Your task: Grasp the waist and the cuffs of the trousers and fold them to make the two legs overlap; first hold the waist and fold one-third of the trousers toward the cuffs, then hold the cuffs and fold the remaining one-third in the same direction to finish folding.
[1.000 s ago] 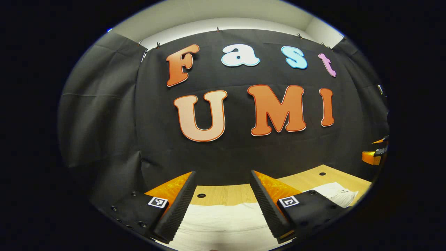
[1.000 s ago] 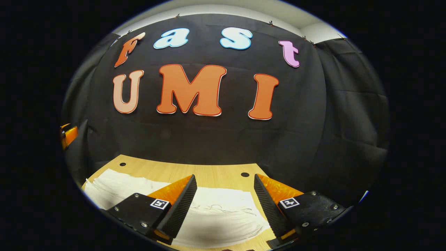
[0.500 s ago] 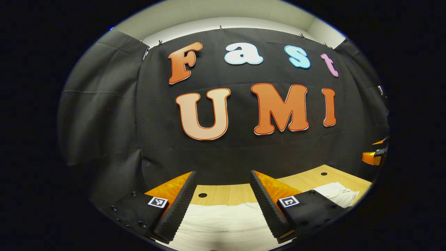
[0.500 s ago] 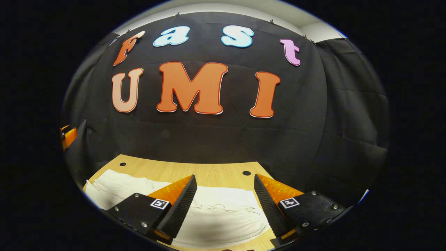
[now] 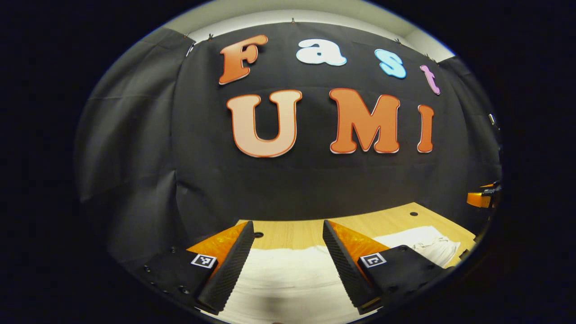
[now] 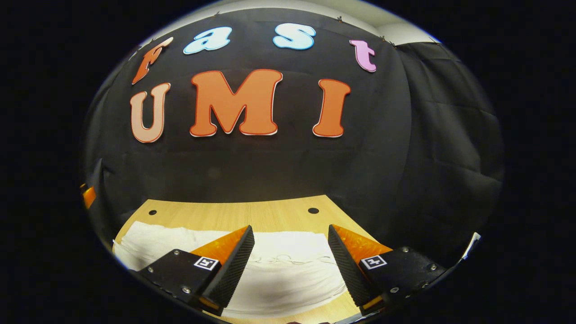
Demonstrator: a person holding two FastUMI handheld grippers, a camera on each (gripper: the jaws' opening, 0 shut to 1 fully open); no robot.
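Tilting down since a second ago, both cameras show more wooden surface (image 6: 252,216). White trousers (image 6: 288,274) lie flat below; left gripper (image 5: 288,265) and right gripper (image 6: 290,265) hover with fingers apart, probably nearing the first grasp at what looks like the waist.

Left gripper view low over the wooden table (image 5: 292,234), facing the booth's back wall, right gripper view likewise, both sharing white trousers (image 5: 288,279) and tabletop
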